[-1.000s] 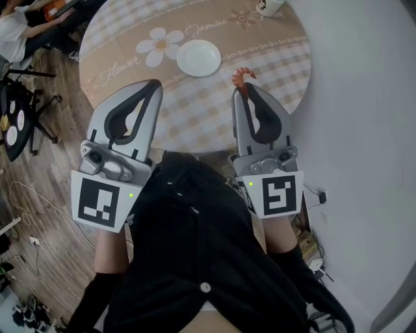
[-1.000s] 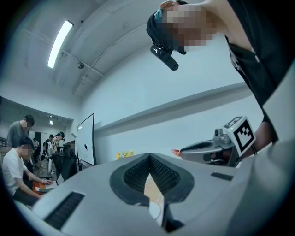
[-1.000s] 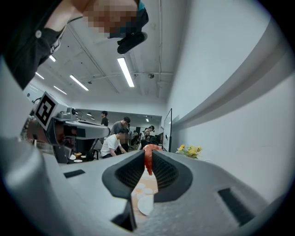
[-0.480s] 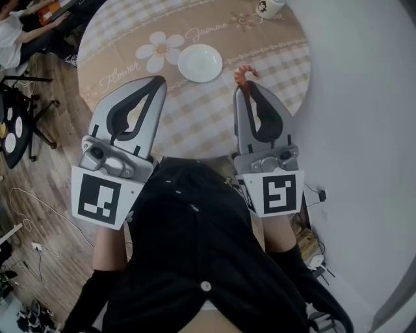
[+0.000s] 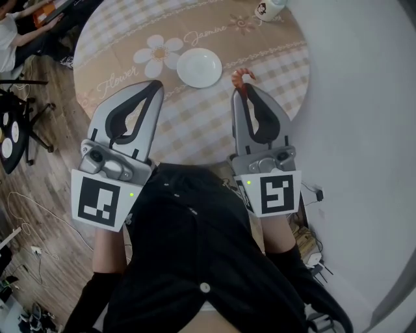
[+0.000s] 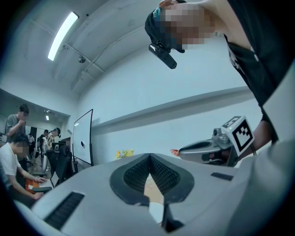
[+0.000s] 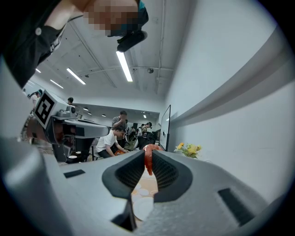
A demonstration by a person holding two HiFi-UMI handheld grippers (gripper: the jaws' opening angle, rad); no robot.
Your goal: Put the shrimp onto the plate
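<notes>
An orange-red shrimp sticks out past the tips of my right gripper, which is shut on it above the table's right part. In the right gripper view the shrimp hangs pinched between the two dark pads. A small white plate lies empty on the round checked table, up and to the left of the shrimp. My left gripper hovers over the table's left side, below and left of the plate, its jaws shut with nothing in them. The left gripper's tips meet in its own view.
A white cup stands at the table's far edge. A black chair and a seated person are on the wood floor to the left. A grey wall runs close along the table's right side.
Both grippers have held nearly still, the shrimp staying in the right one. The view has shifted slightly, with the plate a touch higher relative to the grippers.
</notes>
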